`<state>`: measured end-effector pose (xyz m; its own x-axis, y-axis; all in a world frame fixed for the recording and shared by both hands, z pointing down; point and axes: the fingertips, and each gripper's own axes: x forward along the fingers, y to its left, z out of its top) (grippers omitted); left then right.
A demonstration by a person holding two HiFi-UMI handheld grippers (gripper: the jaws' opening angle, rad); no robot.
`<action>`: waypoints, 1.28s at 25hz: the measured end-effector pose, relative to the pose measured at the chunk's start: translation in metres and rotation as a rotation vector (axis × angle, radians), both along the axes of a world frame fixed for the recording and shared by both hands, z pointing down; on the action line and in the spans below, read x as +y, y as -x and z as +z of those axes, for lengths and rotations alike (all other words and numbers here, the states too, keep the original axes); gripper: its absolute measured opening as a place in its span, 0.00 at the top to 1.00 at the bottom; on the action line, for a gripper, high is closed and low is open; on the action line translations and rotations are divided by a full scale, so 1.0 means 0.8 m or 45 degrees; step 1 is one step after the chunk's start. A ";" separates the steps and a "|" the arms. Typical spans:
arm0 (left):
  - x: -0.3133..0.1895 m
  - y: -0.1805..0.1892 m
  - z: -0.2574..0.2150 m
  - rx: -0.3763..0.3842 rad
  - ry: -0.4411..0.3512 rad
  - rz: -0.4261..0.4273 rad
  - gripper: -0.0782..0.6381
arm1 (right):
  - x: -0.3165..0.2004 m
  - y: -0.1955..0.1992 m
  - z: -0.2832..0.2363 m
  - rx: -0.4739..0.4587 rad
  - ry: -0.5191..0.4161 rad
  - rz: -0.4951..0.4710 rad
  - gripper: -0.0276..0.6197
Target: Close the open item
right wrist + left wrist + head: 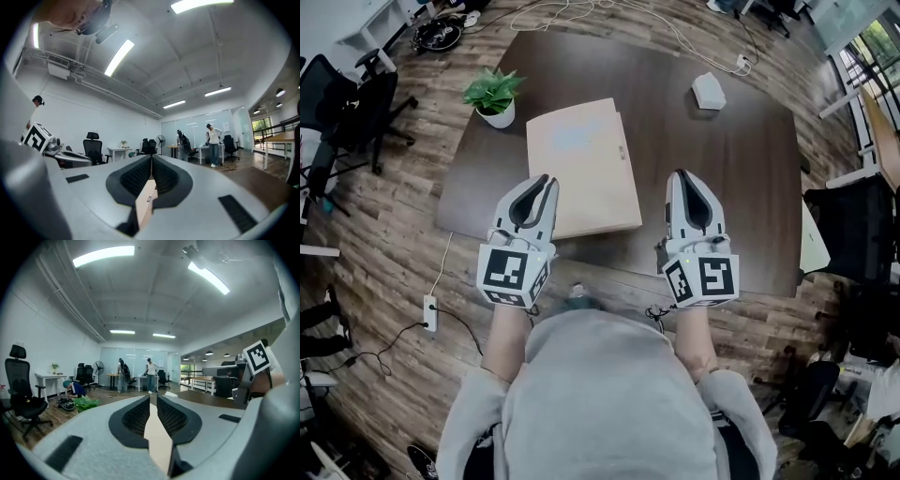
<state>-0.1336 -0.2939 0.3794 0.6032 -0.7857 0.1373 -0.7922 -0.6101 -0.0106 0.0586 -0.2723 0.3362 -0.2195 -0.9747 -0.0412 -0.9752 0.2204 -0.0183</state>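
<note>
Left gripper [550, 179] and right gripper [680, 174] are hovering pressed shut and empty, flat tan wooden box [581, 155] is looking closed, only pulling away remains.

Matt box [581, 169], prob. wood

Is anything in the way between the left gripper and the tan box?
Nothing visible. The left gripper hangs right at the near left corner of the tan box, jaws together. The potted plant stands past the box's far left corner, out of the way.
</note>
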 end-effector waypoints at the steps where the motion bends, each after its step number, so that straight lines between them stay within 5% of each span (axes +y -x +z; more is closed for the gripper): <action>1: -0.001 -0.004 0.008 -0.024 0.007 0.034 0.85 | -0.002 0.000 0.005 0.001 0.014 0.009 0.94; 4: 0.000 -0.017 0.034 -0.089 0.041 0.133 0.73 | -0.005 0.003 0.021 0.010 0.056 0.026 0.94; 14: 0.035 -0.059 0.121 -0.312 0.152 0.345 0.59 | 0.013 -0.001 0.065 0.042 0.195 0.048 0.94; 24: 0.070 -0.093 0.182 -0.609 0.113 0.397 0.54 | 0.021 -0.003 0.083 0.036 0.248 -0.023 0.94; 32: 0.058 -0.101 0.211 -0.794 0.011 0.243 0.54 | 0.023 -0.007 0.079 0.063 0.248 -0.075 0.94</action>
<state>-0.0529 -0.2474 0.5484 0.5371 -0.6701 0.5124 -0.5166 -0.7415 -0.4281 0.0646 -0.2538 0.3994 -0.2730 -0.9488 0.1588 -0.9616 0.2737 -0.0180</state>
